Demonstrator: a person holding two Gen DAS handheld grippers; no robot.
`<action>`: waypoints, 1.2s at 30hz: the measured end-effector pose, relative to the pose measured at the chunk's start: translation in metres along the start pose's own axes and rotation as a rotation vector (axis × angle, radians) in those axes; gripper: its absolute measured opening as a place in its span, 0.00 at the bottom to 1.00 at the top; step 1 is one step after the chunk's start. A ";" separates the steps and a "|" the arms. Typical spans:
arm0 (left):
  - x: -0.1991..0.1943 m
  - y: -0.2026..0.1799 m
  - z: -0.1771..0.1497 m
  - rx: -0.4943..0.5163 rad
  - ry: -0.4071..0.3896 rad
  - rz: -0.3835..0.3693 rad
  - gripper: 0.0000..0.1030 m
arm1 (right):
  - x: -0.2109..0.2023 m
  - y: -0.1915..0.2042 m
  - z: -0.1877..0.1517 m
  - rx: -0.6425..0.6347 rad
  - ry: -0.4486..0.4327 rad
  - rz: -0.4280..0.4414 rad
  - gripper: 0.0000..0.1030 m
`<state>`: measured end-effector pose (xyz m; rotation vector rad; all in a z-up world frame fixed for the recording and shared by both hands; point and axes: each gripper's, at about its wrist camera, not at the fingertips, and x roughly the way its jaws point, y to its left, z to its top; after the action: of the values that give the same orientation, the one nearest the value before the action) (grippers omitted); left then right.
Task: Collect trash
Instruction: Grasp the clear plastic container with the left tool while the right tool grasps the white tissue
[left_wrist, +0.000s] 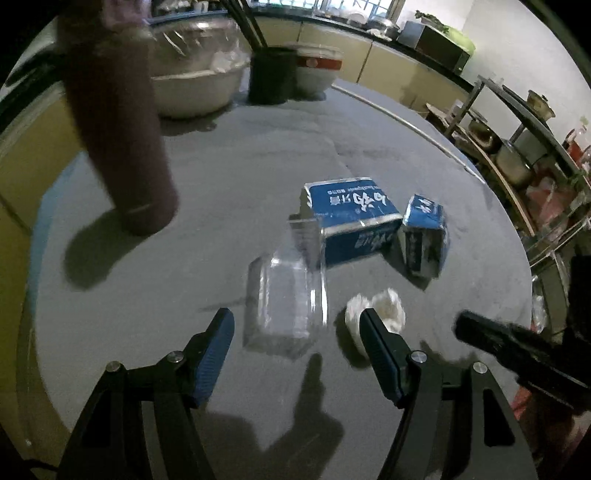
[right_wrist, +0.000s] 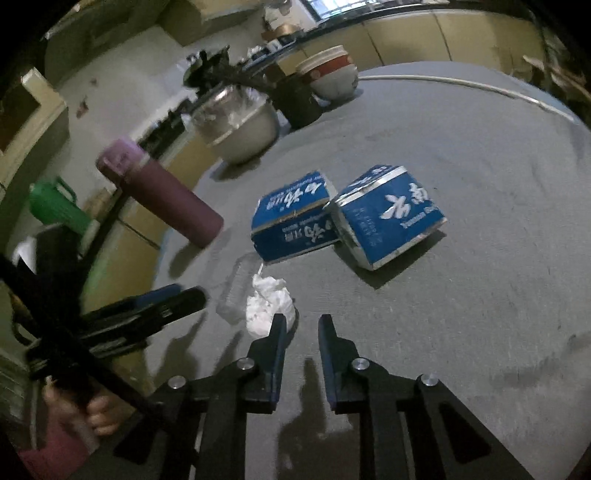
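The left gripper (left_wrist: 297, 326) is seen with its two fingers (left_wrist: 214, 354) spread wide and nothing gripped; one clear plastic box (left_wrist: 286, 304) lies on the counter (left_wrist: 221, 192) in the gap between their tips, at lower centre of the left view. The right-hand finger's tip overlaps one crumpled white tissue (left_wrist: 384, 306). The right gripper (right_wrist: 301, 325) is seen at the bottom of its own view with fingers (right_wrist: 275, 354) drawn close together, a narrow gap left between them and nothing held; the tissue (right_wrist: 269, 306) lies just past the left finger's tip, the clear box (right_wrist: 236, 288) beside it. Two blue cartons (right_wrist: 295, 221) (right_wrist: 388, 218) lie side by side at centre frame, apparently touching. One purple flask (right_wrist: 166, 195) stands at left. At the far edge, two bowls (left_wrist: 195, 85) (left_wrist: 317, 70) and one dark cup (left_wrist: 271, 74) are grouped. A hand (right_wrist: 98, 410) is seen at lower left of the right view.
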<state>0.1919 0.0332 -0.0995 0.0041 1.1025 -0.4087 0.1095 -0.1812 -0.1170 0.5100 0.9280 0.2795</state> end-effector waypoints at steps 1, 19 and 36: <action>0.006 0.003 0.004 -0.016 0.005 0.004 0.69 | 0.001 -0.003 0.000 0.017 0.006 0.011 0.21; -0.014 0.051 -0.024 -0.105 -0.020 -0.022 0.36 | 0.070 0.050 -0.001 -0.216 0.087 -0.038 0.46; -0.091 -0.016 -0.050 -0.002 -0.140 0.021 0.37 | -0.054 0.012 -0.016 -0.091 -0.138 -0.034 0.35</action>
<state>0.1087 0.0578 -0.0401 -0.0142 0.9641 -0.3836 0.0647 -0.1897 -0.0811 0.4241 0.7858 0.2511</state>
